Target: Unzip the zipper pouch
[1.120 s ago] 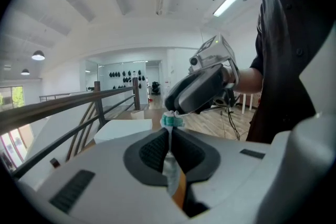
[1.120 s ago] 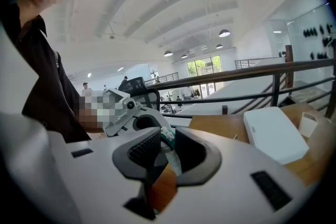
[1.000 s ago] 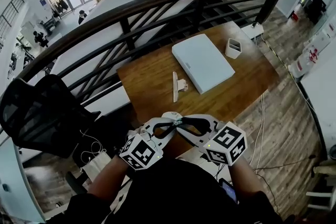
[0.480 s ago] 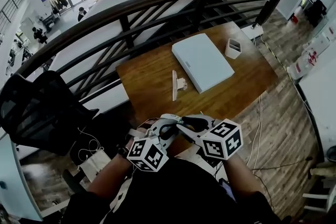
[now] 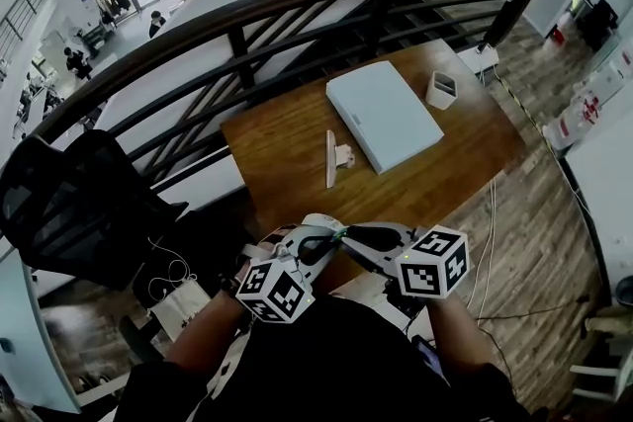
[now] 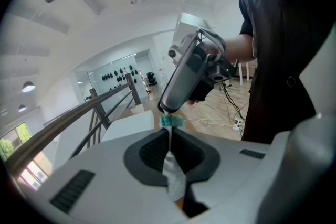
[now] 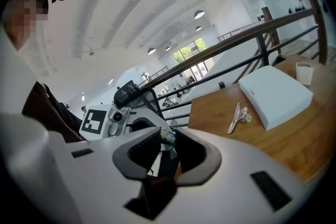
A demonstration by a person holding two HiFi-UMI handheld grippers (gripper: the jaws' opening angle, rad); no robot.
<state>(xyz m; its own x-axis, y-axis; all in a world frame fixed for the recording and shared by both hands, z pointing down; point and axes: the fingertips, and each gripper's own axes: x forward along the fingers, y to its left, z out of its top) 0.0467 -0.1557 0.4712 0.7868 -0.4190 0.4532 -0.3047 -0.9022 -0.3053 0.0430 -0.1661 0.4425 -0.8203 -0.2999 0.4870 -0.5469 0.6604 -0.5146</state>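
Note:
Both grippers are held close to my body, tips meeting low in the head view. My left gripper point(image 5: 329, 235) point(image 6: 169, 136) is shut on a thin white strip of the pouch point(image 6: 173, 176), which ends in a small teal piece point(image 6: 171, 121) just past the jaws. My right gripper point(image 5: 343, 234) point(image 7: 168, 144) points at the left one, its tip at the teal piece point(image 7: 168, 136). The right jaws are closing with the teal piece between them, and the pads stand apart from it. The rest of the pouch is hidden by the grippers.
A wooden table point(image 5: 287, 143) lies ahead with a white box point(image 5: 384, 114), a white cup point(image 5: 440, 90) and a small white clip-like thing point(image 5: 334, 160). A dark railing point(image 5: 247, 15) runs behind it. A black chair point(image 5: 69, 212) stands at the left.
Both grippers have stayed tip to tip near my body. The left marker cube has shifted a little right, the right one a little right and down.

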